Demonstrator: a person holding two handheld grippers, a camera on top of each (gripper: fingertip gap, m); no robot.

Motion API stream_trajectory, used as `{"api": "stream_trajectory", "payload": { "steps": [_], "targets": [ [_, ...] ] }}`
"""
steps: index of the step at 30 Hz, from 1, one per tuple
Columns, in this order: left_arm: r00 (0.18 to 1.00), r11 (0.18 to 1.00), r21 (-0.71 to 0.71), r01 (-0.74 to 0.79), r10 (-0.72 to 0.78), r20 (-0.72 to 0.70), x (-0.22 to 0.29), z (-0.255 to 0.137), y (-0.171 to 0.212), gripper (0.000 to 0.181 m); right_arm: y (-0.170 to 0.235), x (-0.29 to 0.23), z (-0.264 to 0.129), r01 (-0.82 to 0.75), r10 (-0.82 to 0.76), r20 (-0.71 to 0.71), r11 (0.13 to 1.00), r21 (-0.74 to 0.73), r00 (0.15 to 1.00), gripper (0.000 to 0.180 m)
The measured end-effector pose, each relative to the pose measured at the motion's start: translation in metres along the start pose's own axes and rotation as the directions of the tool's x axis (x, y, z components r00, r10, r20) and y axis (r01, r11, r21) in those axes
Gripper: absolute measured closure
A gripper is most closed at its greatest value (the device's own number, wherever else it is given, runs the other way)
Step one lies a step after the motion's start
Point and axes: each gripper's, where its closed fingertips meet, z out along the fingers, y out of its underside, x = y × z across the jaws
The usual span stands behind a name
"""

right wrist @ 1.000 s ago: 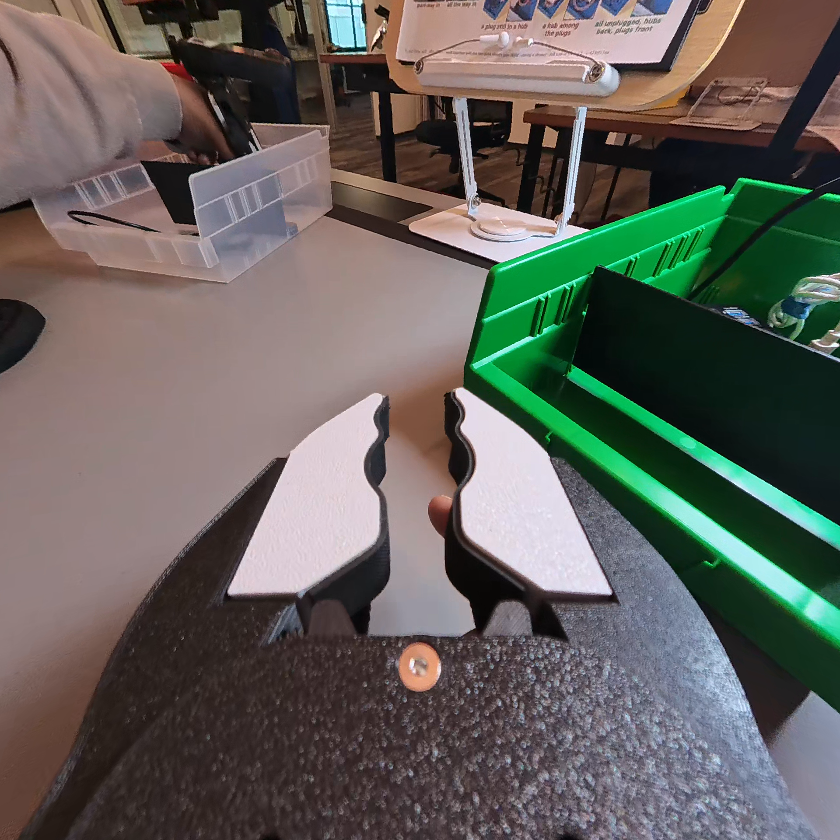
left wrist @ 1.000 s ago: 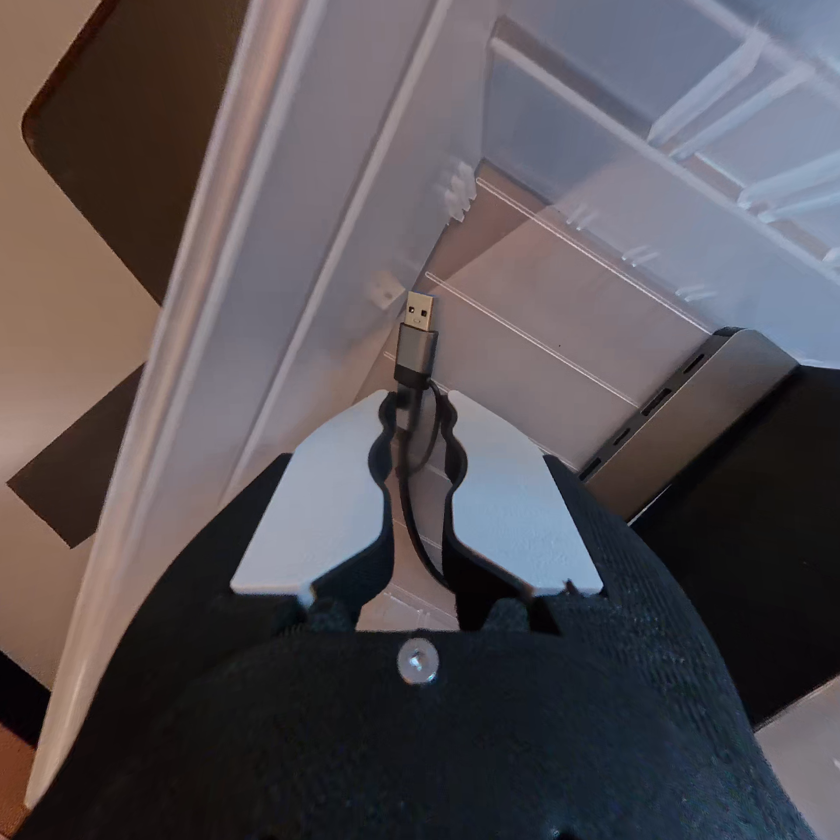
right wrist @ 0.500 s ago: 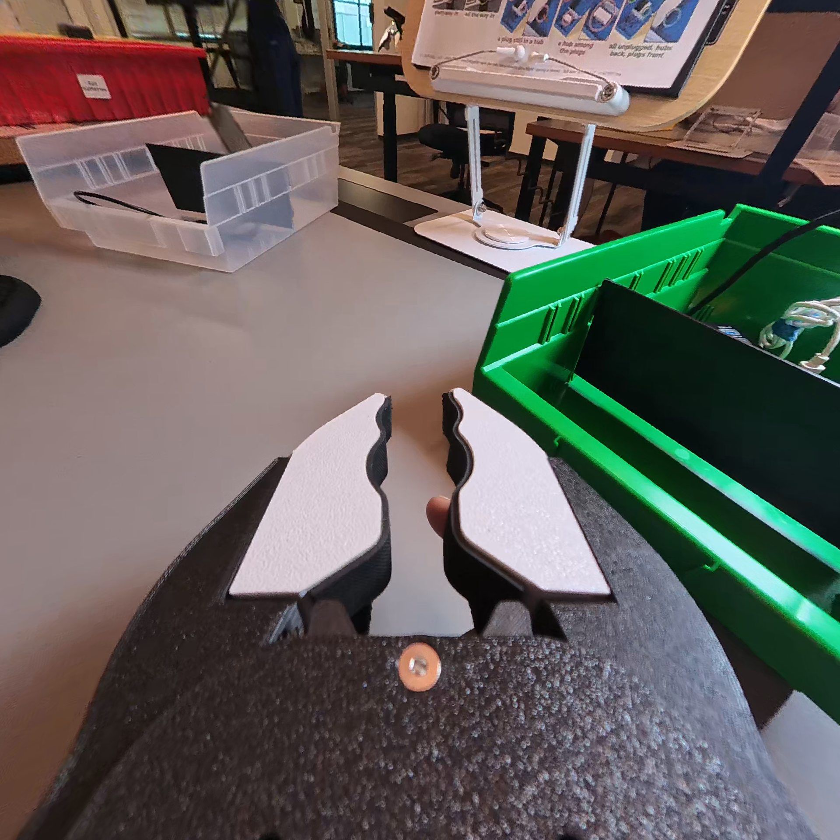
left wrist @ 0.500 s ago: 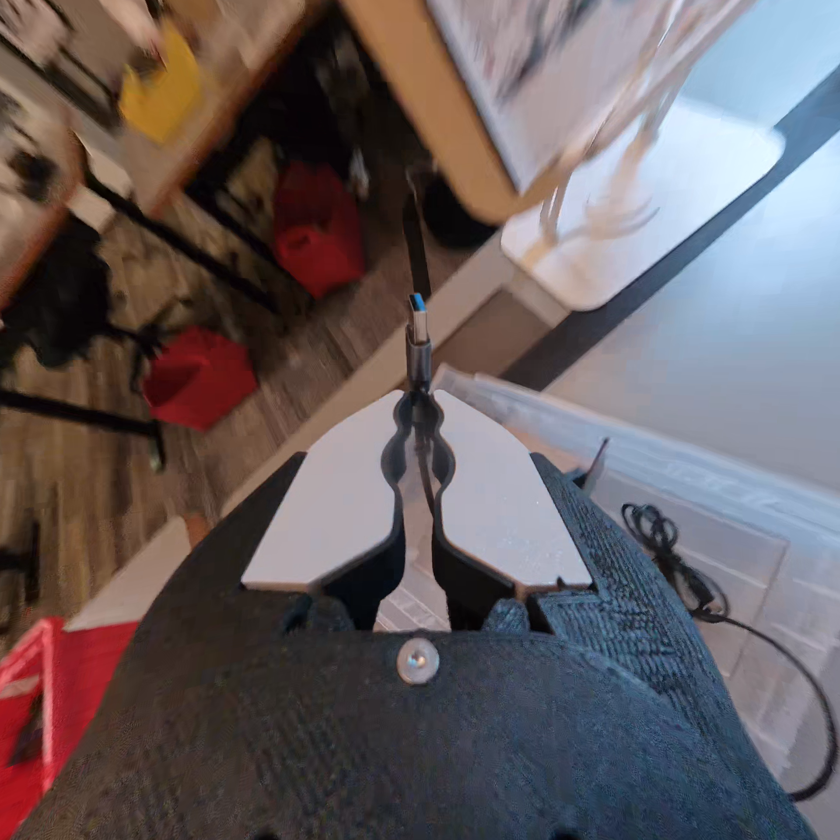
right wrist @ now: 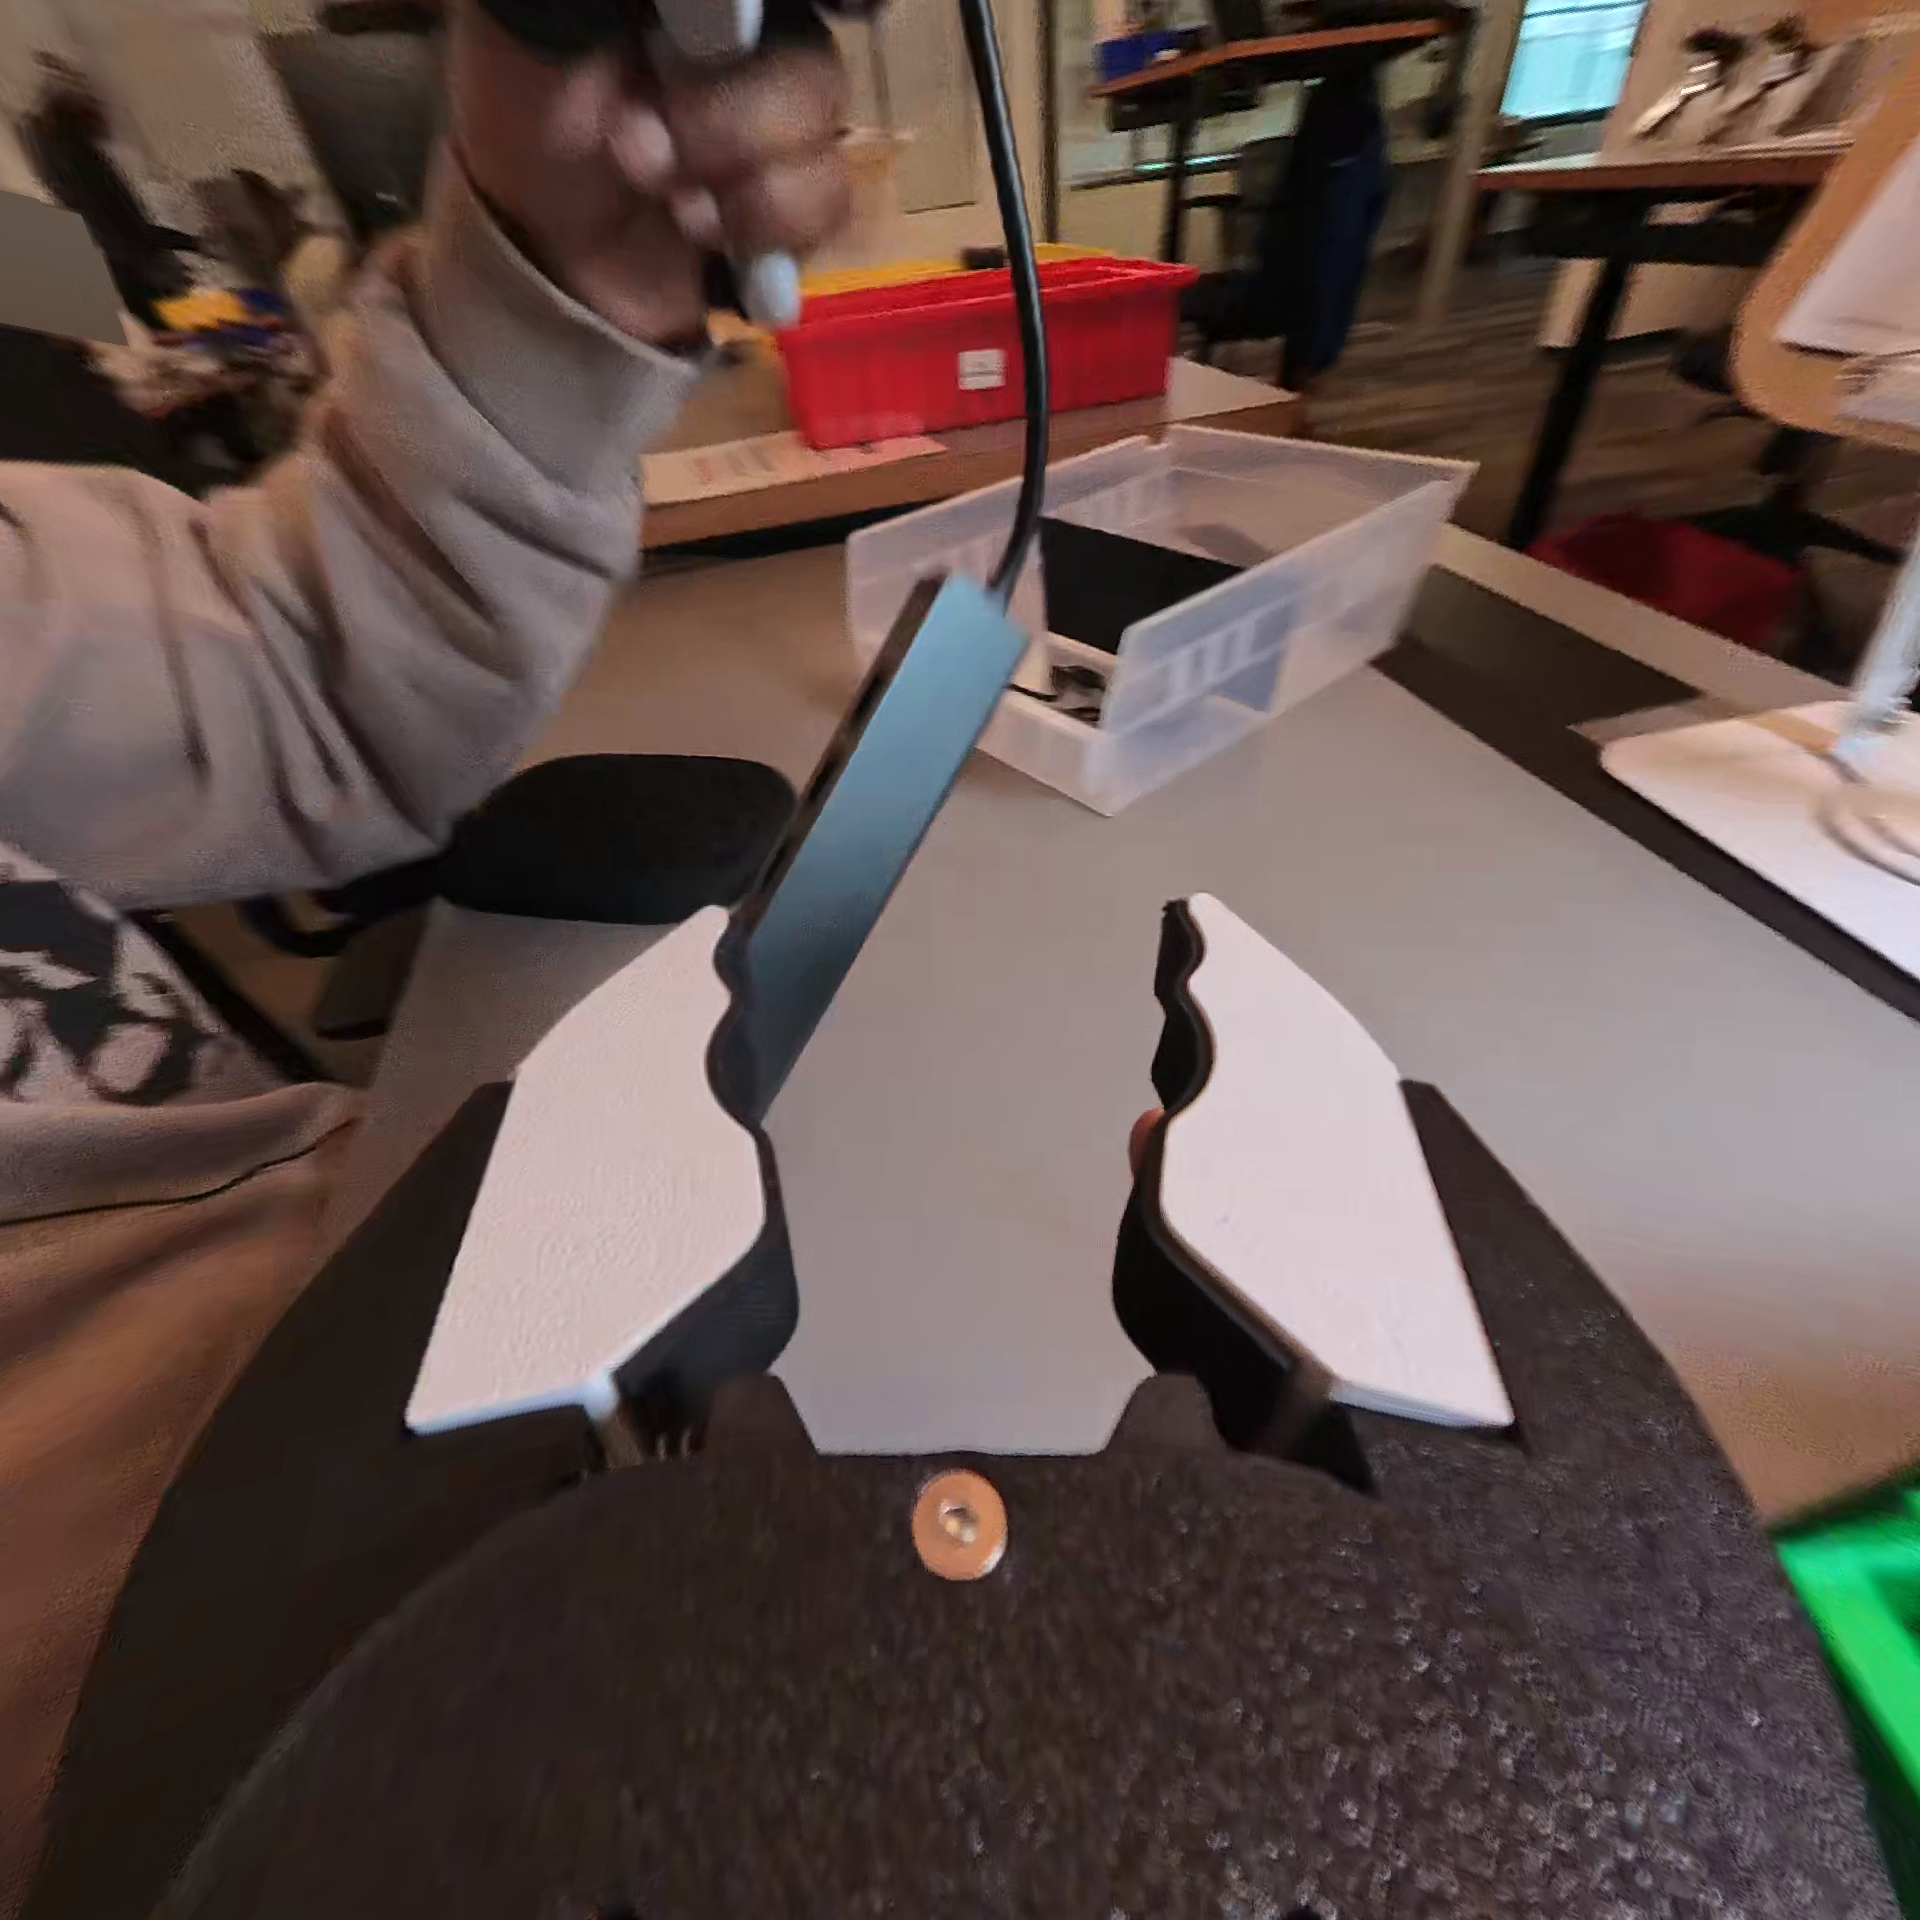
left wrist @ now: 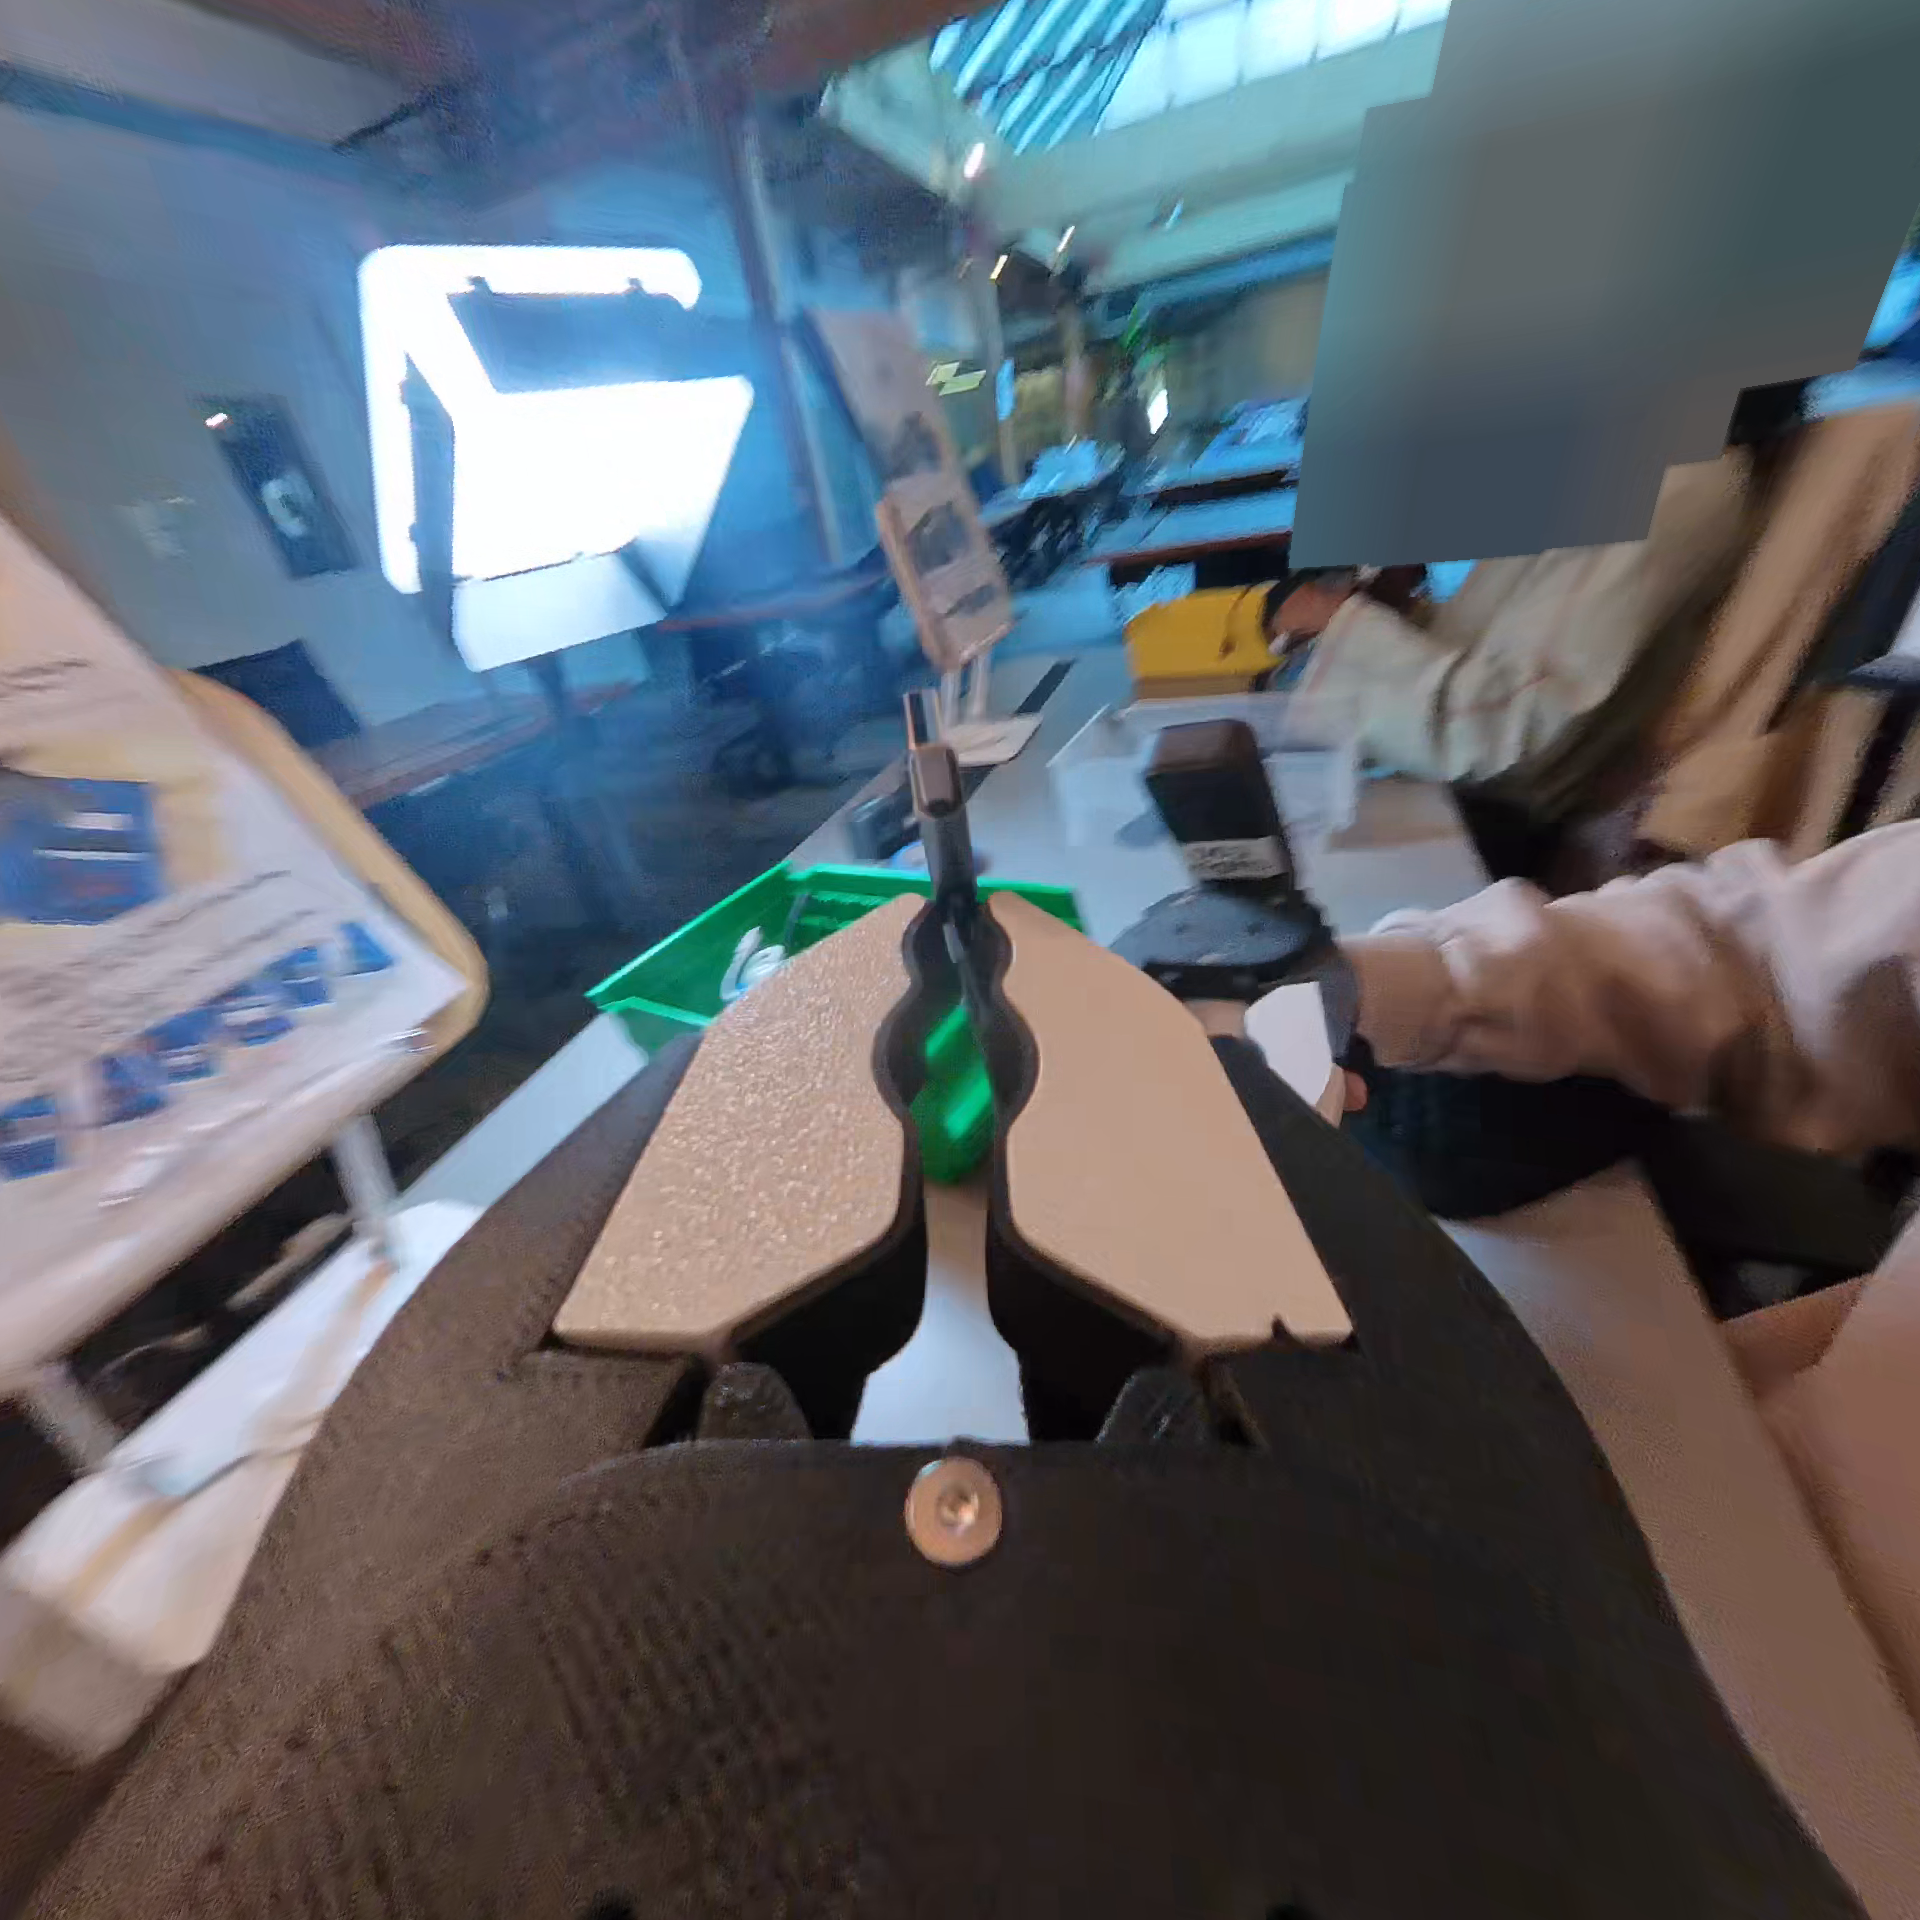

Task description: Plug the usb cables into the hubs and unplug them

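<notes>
The left gripper [left wrist: 954,920] is clamped on one black cable [left wrist: 958,961], its two pale fingers [left wrist: 769,1143] nearly together, with a single grey USB plug [left wrist: 932,774] standing upright just beyond the fingertips. Past the plug lies one green bin [left wrist: 717,951], on the grey table [left wrist: 1049,842]; to the fingers' right a person's cream sleeve [left wrist: 1621,966] reaches in, with the other gripper's dark body [left wrist: 1216,810] beyond it, blurred. One printed board on a stand [left wrist: 187,997] leans at the fingers' left.

The right gripper [right wrist: 956,1013] is spread wide, its two white fingers [right wrist: 623,1174] well apart and gripping nothing. One flat grey hub [right wrist: 883,821] hangs tilted in front of them on its black lead [right wrist: 1023,343], its lower end against the inner edge of the left finger, with several slots along its dark side edge. The lead runs up past a raised hand [right wrist: 644,156] in a cream sleeve, blurred, at the upper left. Beyond the fingertips sits one clear plastic bin [right wrist: 1247,644] with a black divider, on the grey table; farther back is one red bin [right wrist: 977,343] on another table. A corner of the green bin shows at the fingers' lower right. One black pad [right wrist: 623,831] lies on the table to the left of the hub.
</notes>
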Motion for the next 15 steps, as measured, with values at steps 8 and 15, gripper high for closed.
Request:
{"api": "stream_trajectory", "payload": {
  "steps": [8, 15],
  "targets": [
    [0.946, 0.96, 0.084, 0.269, -0.247, -0.209, 0.041, 0.029, 0.064, 0.175, 0.031, -0.042, 0.031, -0.145, 0.142, 0.239, 0.989, -0.002, 0.961, 0.115],
    [0.915, 0.931, 0.129, 0.341, -0.297, -0.273, 0.051, 0.029, 0.063, 0.175, 0.057, -0.044, 0.047, -0.198, 0.21, 0.246, 0.978, -0.072, 0.946, 0.133]
  ]
}}
